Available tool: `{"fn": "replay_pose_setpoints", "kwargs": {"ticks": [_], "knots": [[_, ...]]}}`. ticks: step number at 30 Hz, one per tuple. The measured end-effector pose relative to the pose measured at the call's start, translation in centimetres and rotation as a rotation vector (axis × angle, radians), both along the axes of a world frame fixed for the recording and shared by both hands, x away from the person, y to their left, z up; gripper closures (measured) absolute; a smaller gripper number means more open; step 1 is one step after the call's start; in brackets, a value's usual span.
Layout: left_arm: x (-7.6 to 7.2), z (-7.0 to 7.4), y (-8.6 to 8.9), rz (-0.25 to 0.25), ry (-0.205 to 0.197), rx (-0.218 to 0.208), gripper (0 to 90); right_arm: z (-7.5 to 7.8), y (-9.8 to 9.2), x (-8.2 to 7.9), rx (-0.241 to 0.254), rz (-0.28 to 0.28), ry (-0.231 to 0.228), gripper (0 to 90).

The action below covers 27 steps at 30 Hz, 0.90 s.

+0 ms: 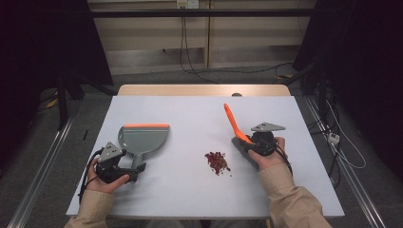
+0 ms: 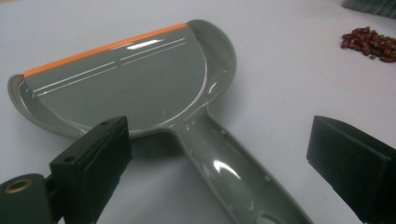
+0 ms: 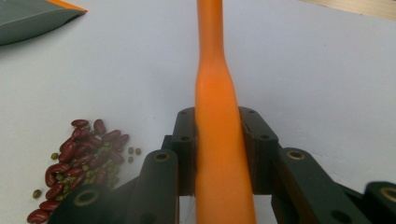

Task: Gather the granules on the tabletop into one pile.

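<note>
Right tool: clenched on orange brush handle, right of bean pile | Left tool: released, jaws astride grey dustpan handle | Dustpan flat on counter

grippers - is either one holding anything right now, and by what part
The right gripper is shut on the orange brush handle, partway along it. The left gripper is open, its jaws either side of the grey dustpan handle, not pressing it.
</note>
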<state>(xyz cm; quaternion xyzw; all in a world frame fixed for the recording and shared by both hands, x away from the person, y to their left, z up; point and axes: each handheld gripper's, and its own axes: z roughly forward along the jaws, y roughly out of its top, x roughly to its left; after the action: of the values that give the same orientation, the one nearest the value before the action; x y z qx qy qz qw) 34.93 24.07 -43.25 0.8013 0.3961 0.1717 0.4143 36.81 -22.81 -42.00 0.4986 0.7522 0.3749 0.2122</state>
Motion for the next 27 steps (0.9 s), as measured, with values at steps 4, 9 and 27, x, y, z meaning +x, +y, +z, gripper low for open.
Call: {"fn": "replay_pose_setpoints", "kwargs": {"ticks": [4,9,27], "knots": [[0.1,-0.6,-0.3,0.023,0.043,0.036,7.0,0.0,-0.1,-0.1,-0.021,0.003,-0.002,70.9],[0.4,-1.0,-0.3,0.067,0.094,0.079,9.1,-0.1,-0.2,-0.2,-0.004,0.003,-0.008,70.9],[3.6,-0.6,-0.6,0.106,0.202,0.114,61.3,-0.2,-0.3,-0.3,0.02,-0.002,-0.013,70.9]]}}
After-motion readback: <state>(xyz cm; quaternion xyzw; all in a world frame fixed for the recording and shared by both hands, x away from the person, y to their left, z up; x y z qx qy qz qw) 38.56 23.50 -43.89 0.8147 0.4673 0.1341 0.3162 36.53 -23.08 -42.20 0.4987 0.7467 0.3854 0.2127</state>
